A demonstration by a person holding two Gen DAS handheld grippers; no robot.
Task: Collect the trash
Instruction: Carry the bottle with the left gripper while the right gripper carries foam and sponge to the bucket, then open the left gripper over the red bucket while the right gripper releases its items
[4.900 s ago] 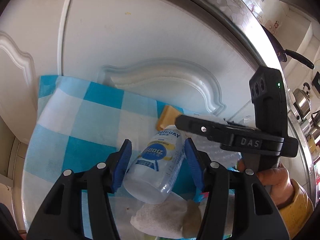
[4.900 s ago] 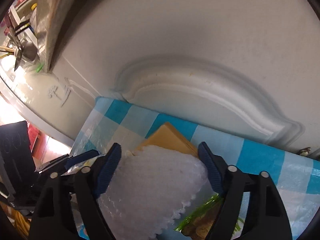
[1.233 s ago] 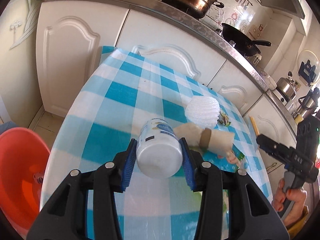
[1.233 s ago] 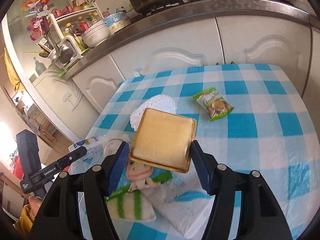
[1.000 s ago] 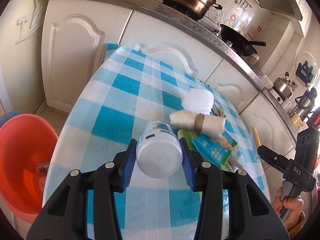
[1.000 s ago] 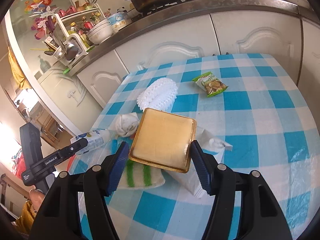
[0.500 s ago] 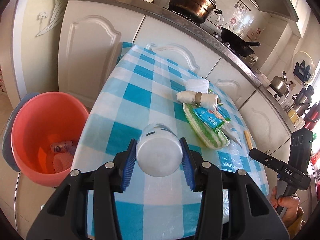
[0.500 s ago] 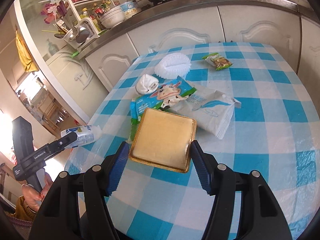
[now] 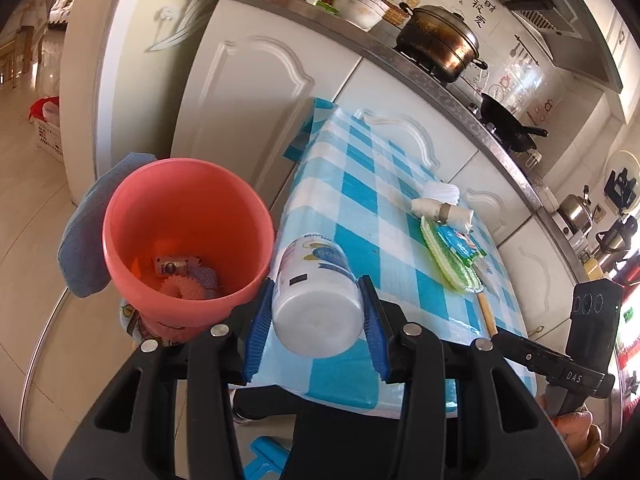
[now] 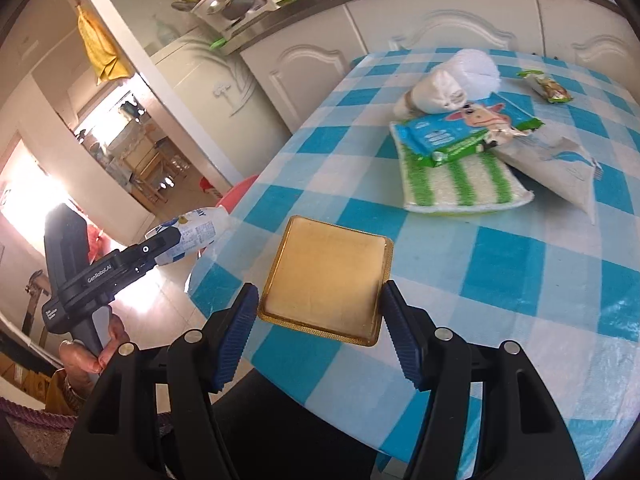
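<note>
Left wrist view shows your left gripper (image 9: 316,326) clamped on a white plastic bottle (image 9: 318,298), its blue pads pressed against both sides, the bottle's base toward the camera and its neck pointing out past the table edge. The salmon-red bucket (image 9: 120,216) stands on the floor just beside the checked tablecloth (image 9: 360,184), and the bottle hangs near its rim but not yet over the mouth. Carry it sideways until the whole bottle sits above the opening, tip the neck down a little, and only then let the jaws part, so it drops inside and doesn't clip the rim. Some wrappers already lie at the bottom, though what they are is hard to make out. In the right wrist view your right gripper (image 10: 318,320) grips a flat golden tray (image 10: 326,276) by its two side edges, held level above the near part of the table. Hold it level and clear of the left gripper, then bring it over the bucket once the bottle is dropped. Still on the table are a striped green cloth (image 10: 460,188), a milk packet (image 10: 460,130) and a snack packet (image 10: 546,86).
</note>
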